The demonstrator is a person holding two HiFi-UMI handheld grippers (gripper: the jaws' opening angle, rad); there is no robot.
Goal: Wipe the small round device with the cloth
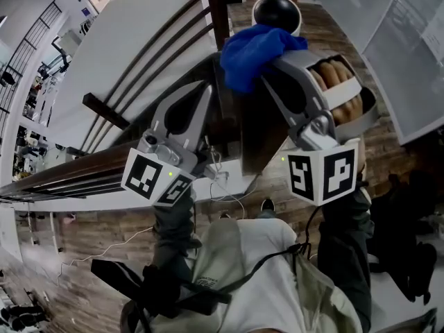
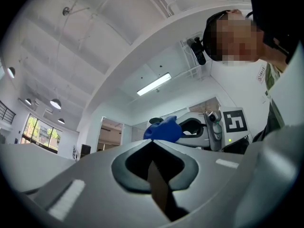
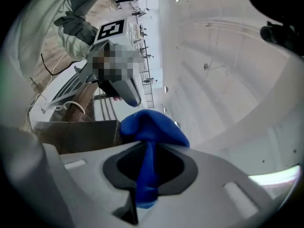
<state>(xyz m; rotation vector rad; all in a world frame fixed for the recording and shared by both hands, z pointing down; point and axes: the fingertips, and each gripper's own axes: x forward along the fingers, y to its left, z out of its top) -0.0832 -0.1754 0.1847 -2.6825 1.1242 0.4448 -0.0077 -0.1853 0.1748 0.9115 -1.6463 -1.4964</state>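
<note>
The small round device, a black ball in a white shell, sits at the top of the head view, just beyond the cloth. My right gripper is shut on the blue cloth, which bunches out past its tips close to the device. The right gripper view shows the cloth pinched between the jaws of my right gripper. My left gripper is held to the left of the cloth, jaws together and holding nothing. From the left gripper I see the cloth and the right gripper's body.
A dark wooden post rises beside the device. Wooden handrails run to the lower left over a white wall. Below is a plank floor with loose cables. The person's torso fills the bottom.
</note>
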